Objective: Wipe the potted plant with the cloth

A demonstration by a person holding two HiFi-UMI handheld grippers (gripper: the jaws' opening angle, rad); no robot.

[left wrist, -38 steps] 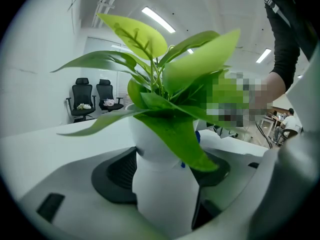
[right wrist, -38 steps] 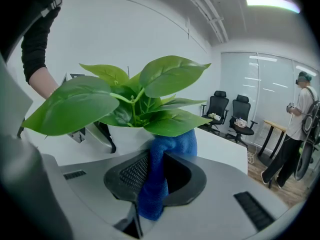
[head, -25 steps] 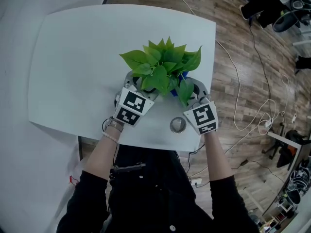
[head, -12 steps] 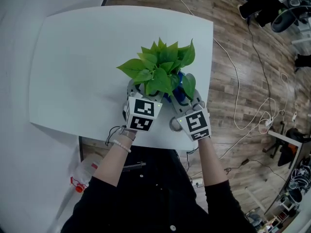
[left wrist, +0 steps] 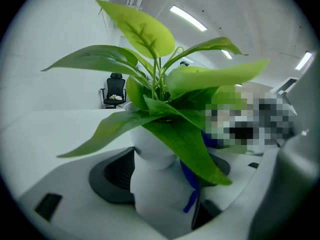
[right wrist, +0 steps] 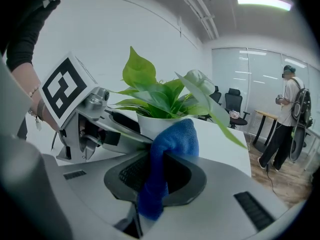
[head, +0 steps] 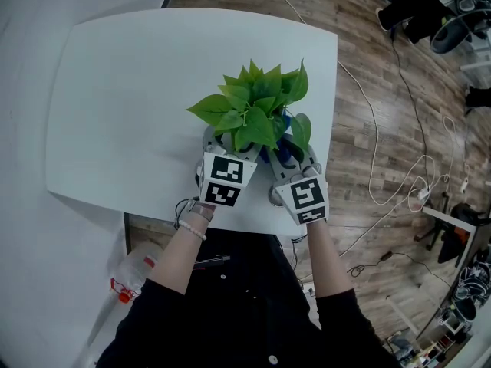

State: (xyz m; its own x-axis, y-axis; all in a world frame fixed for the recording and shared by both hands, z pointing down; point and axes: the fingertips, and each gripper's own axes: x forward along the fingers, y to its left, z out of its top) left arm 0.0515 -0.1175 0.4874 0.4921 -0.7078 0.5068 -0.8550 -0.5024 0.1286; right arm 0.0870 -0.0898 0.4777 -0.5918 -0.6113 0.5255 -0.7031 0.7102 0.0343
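Two holds are set — my left gripper [left wrist: 162, 184] has its fingers [left wrist: 114, 175] closed round the white pot [left wrist: 152, 206] of the potted plant [head: 249, 113] near the worktop's [head: 115, 90] front edge, my right gripper [right wrist: 155, 184] pinches the blue cloth [right wrist: 172, 139] — so wiping the leaves [right wrist: 150, 96] gently comes next, I judge.

No words, numbers, labels or brand names can be read. Only black-and-white square patterns show, on the left marker cube [head: 224, 180] and right marker cube [head: 305, 198].

right gripper [right wrist: 156, 181]: jaws clamped on blue cloth [right wrist: 172, 144]
blue cloth: upper end touching white pot [right wrist: 152, 123]
left gripper [right wrist: 92, 119]: against white pot, left side
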